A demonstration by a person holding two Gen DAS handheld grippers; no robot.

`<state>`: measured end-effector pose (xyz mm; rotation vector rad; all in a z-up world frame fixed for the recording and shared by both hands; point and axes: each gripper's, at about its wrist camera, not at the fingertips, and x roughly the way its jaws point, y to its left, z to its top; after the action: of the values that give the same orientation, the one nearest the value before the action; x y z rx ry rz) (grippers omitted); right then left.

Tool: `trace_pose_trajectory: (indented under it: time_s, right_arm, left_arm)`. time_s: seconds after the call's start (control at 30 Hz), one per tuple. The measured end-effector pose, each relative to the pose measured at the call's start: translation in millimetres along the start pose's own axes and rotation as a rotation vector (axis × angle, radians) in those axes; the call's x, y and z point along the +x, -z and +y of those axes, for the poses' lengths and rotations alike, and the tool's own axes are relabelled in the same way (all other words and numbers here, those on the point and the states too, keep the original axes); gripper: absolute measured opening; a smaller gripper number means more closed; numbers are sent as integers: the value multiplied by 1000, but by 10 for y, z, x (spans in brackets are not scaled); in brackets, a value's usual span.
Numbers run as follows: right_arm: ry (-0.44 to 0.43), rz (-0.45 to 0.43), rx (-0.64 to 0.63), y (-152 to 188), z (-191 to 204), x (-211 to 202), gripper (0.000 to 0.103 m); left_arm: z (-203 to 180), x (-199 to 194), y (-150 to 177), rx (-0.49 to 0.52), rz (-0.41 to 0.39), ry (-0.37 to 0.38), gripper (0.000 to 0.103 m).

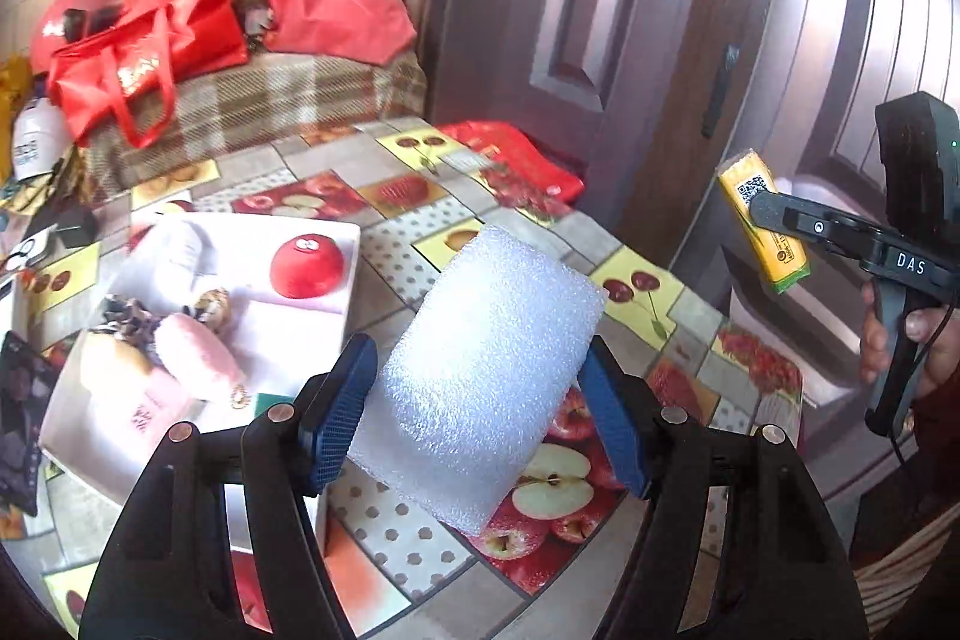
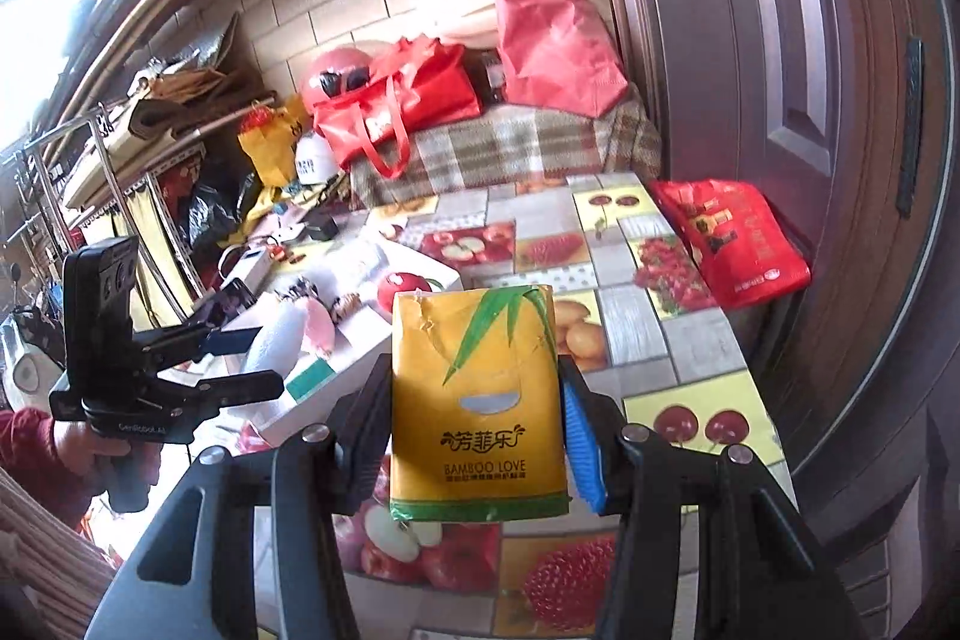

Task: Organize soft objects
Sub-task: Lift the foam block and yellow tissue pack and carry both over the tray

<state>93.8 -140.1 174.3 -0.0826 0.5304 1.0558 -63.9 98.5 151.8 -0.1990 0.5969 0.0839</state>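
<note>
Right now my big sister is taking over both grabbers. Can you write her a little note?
Left gripper: shut on the white foam block, held above the table.
Right gripper: shut on the yellow tissue pack, also in the air.
Done: the white tray already holds a red ball, a pink plush and other soft toys.
Left: likely set the foam and the tissues in the tray too.

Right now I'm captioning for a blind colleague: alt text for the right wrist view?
The right gripper clamps a yellow tissue pack above a fruit-print tablecloth. At left, the left gripper holds white foam near a white tray.
</note>
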Motion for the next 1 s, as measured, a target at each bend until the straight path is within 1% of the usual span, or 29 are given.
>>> trace_pose_trajectory:
  time_s: [0.1, 0.17, 0.27, 0.33, 0.4, 0.47, 0.53, 0.63, 0.73, 0.87, 1.0]
  right_arm:
    - [-18, -75, 4, -163, 151, -90, 51]
    - [-29, -130, 11, -263, 233, -146, 51]
    - [-45, -206, 32, -432, 319, -225, 51]
    - [-68, -248, 53, -553, 360, -275, 51]
    - [-83, -287, 57, -681, 425, -318, 51]
    - [-93, -326, 36, -792, 519, -384, 51]
    - [-103, -366, 27, -904, 609, -439, 51]
    - [-134, -409, 35, -1035, 726, -489, 51]
    - [-152, -436, 33, -1087, 849, -500, 51]
    - [-168, -438, 23, -1116, 992, -434, 51]
    - [-170, -417, 12, -1145, 1069, -361, 51]
  left_arm:
    - [165, -409, -28, -47, -86, -68, 69]
    - [283, -695, -62, -75, -144, -138, 69]
    - [522, -1203, -183, -110, -224, -262, 69]
    - [678, -1561, -271, -126, -272, -317, 69]
    - [802, -1887, -399, -124, -317, -372, 69]
    - [875, -2199, -558, -99, -361, -428, 70]
    - [904, -2496, -719, -64, -400, -468, 70]
    - [888, -2867, -875, -30, -461, -501, 70]
    - [894, -3089, -905, -31, -503, -509, 70]
    - [968, -3138, -839, -56, -511, -490, 70]
    - [1015, -3054, -835, -76, -506, -466, 70]
